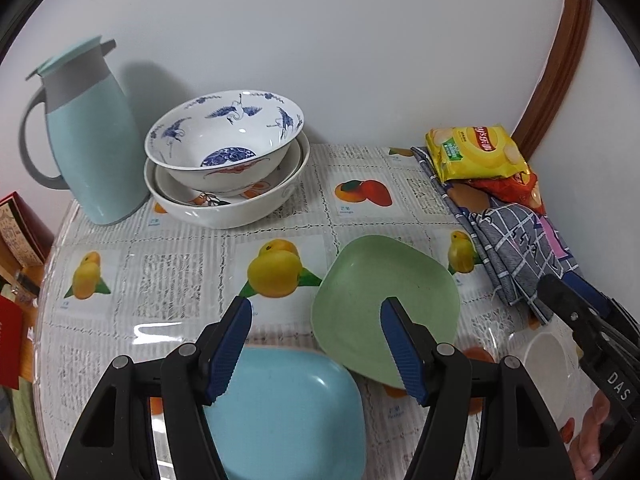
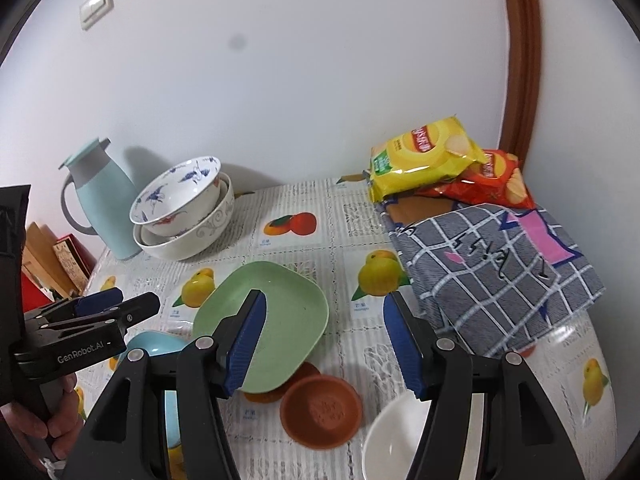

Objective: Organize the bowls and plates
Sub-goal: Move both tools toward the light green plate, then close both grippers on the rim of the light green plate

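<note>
Both grippers hang over the table (image 2: pixel 304 208) with jaws apart and nothing held. Under the left gripper (image 1: pixel 316 344) lies the blue plate (image 1: pixel 288 408), with the green plate (image 1: pixel 372 292) just ahead to its right, their edges overlapping. Below the right gripper (image 2: pixel 324 336) sit the brown saucer (image 2: pixel 320 410) and white bowl (image 2: pixel 390 436). The stacked bowls (image 1: pixel 224 148) stand far ahead left, beside the jug (image 1: pixel 92 144).
</note>
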The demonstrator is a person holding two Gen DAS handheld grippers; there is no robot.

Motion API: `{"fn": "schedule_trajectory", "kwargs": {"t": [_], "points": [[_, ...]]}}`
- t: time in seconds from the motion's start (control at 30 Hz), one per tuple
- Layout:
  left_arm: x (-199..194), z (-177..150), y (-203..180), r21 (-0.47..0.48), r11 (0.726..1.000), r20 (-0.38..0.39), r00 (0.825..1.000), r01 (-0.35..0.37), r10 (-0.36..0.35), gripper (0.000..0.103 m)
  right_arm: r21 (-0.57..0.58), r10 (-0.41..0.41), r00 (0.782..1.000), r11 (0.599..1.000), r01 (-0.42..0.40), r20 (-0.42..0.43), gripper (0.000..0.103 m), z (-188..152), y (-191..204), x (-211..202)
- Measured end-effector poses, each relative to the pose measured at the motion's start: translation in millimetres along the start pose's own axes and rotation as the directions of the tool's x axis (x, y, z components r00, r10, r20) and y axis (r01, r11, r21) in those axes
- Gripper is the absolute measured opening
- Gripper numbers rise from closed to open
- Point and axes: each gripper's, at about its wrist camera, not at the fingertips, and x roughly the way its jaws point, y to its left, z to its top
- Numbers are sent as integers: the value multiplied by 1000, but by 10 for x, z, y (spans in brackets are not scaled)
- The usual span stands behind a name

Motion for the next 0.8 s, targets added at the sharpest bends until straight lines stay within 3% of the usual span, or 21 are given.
{"fn": "schedule_trajectory", "kwargs": {"t": [0.27,0.43,0.8], "points": [[437,70,32,-10,1000,-67,997,-23,22,65,17,-2,999,1000,2,-51,61,69,-9,411],[672,78,13,-13,1000,-108,994,1,-3,65,31,2,994,1000,1,-109,60,-21,-23,697],[998,27,-93,26,1000,-169,986,4,0,65,-45,-56,978,998,47,-202,59,-188,115,1069]]}}
